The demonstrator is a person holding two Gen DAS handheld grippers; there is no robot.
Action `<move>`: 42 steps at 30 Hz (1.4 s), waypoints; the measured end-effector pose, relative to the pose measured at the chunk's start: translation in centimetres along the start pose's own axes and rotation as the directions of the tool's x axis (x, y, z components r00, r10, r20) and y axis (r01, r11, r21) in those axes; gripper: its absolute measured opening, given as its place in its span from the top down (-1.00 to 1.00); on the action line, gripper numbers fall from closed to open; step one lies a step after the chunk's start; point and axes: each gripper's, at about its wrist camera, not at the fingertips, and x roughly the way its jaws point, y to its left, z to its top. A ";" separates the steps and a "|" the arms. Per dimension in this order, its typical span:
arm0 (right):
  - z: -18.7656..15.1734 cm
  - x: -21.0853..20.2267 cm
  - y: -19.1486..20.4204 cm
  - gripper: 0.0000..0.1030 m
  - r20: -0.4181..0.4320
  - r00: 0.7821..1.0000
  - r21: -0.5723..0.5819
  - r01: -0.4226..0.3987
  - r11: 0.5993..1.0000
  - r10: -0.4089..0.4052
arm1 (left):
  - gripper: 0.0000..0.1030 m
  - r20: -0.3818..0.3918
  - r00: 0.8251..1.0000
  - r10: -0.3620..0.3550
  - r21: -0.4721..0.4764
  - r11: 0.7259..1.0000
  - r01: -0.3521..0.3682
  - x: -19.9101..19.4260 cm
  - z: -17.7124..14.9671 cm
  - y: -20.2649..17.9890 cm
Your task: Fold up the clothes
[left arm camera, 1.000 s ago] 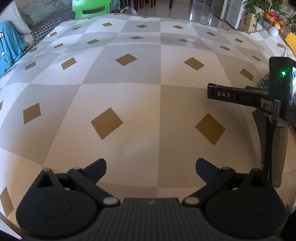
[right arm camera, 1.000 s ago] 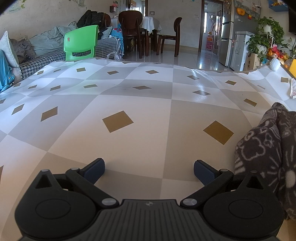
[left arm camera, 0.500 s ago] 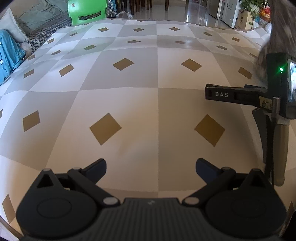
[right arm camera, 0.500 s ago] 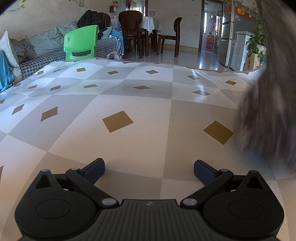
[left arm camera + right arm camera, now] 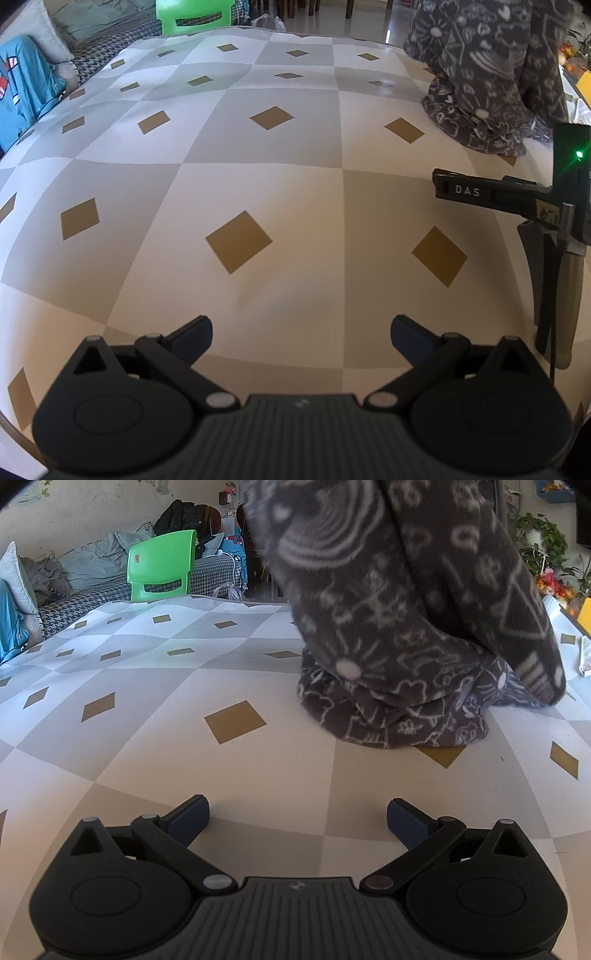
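Far left: a bright green plastic chair (image 5: 161,566) beyond the table edge, next to a houndstooth-covered sofa (image 5: 74,607). Across the whole near ground: a checked tablecloth of cream, grey and white squares with tan diamonds (image 5: 236,177), bare under both tools.

Left gripper (image 5: 301,334): jaws spread wide, nothing between them, low over the cloth. Right gripper (image 5: 297,818): likewise wide apart and holding nothing, seen also from the left wrist view as a black body with a green light at the right edge.

Right of centre, far side: a dark grey fleece garment with white doodle print (image 5: 399,686), its lower part bunched in a heap on the cloth, its upper part rising out of frame, apparently hanging from something unseen. No clear long axis while crumpled; roughly upright at present.

From the right jaws, straight ahead and slightly right, near. From the left jaws, far and well to the right (image 5: 480,85). Right hand judged the nearer for any grasp on the heap's near hem.
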 end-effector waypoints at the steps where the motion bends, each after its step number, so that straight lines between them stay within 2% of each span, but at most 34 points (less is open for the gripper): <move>1: 0.0 0.0 0.0 -0.99 0.000 1.000 0.000 0.000 1.000 0.000 | -0.99 -0.001 1.000 0.000 -0.002 1.000 0.000 0.0 0.0 0.0; 23: 0.0 0.0 0.0 -0.99 0.000 1.000 0.000 0.000 1.000 0.000 | -1.00 -0.014 1.000 -0.005 0.019 1.000 0.006 0.4 -0.3 -1.0; 38: 0.0 0.0 0.0 -0.99 0.000 1.000 0.000 0.000 1.000 0.000 | -0.99 0.023 0.996 0.083 0.003 0.997 -0.083 0.1 0.1 0.6; 42: 0.0 0.0 0.0 -0.99 0.000 1.000 0.000 0.000 1.000 0.000 | -0.99 0.010 0.999 0.043 -0.021 0.999 -0.043 0.0 0.0 1.1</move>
